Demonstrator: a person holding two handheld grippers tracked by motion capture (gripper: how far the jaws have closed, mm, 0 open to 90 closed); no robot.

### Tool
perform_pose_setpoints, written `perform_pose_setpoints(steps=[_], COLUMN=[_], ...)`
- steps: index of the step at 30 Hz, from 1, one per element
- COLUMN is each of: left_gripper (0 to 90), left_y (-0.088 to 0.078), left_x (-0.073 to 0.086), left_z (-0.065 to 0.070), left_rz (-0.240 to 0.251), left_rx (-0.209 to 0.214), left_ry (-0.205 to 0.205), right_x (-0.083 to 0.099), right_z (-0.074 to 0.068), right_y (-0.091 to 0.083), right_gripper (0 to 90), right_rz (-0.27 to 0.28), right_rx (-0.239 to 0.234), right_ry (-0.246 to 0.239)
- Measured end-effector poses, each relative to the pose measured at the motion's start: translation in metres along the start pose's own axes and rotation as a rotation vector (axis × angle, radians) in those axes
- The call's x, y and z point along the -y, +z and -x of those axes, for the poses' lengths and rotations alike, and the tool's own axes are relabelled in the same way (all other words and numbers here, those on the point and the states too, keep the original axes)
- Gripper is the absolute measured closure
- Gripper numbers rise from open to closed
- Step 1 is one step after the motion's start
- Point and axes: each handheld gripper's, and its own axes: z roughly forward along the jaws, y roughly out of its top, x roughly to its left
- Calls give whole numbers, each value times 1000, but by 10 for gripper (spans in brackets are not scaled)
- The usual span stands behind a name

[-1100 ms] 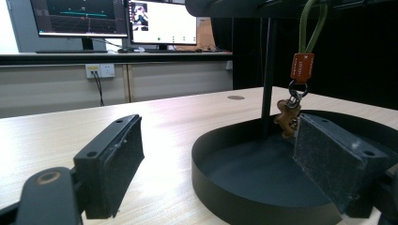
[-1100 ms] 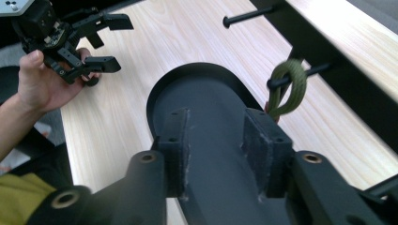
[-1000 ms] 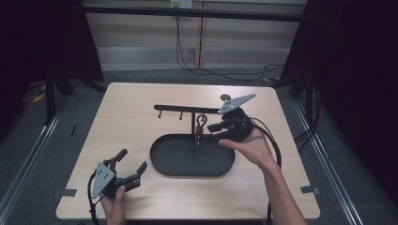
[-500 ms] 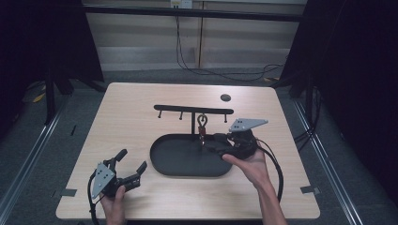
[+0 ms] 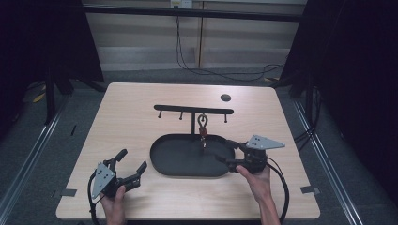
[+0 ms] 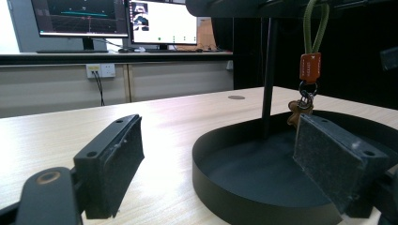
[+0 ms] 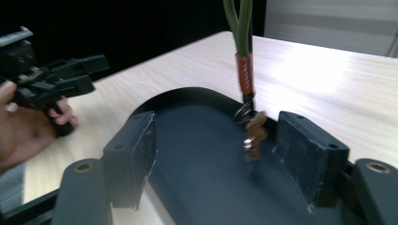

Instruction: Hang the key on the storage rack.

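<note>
A black T-shaped rack (image 5: 193,110) rises from a black oval tray (image 5: 162,161) in the middle of the table. A keychain (image 5: 202,129) with a green loop, an orange tag and a small brown charm hangs from one of the rack's hooks over the tray. My right gripper (image 5: 224,150) is open at the tray's right end and points at the keychain. In the right gripper view the keychain (image 7: 245,77) dangles just beyond the open right gripper (image 7: 216,122). My left gripper (image 5: 133,159) rests open on the table, left of the tray. The left gripper view shows the keychain (image 6: 309,68) above the tray's rim (image 6: 211,154).
A small dark disc (image 5: 225,97) lies on the table behind the rack's right end. Bare wood stretches to the left of and behind the tray. Tape marks sit near both front corners. Monitors (image 6: 122,18) stand on a counter beyond the table.
My right gripper has drawn back from beside the rack's right end and the keychain, down and toward the near right, to the tray's right end. The left gripper has stayed put.
</note>
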Motion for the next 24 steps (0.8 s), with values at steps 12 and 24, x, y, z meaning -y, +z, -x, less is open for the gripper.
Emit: perform_pose_setpoints(steps=[12,24], left_gripper=[159,159], left_y=[0,0], left_x=[0,0], left_z=[0,0], left_rz=[3,1], left_rx=[-1,0], left_ry=[0,1], right_x=[53,75], right_z=[-2,-6], right_y=[-5,-1], right_gripper=[280,286], right_rz=[167,256], right_rx=[188,256], right_ry=[-24,-40])
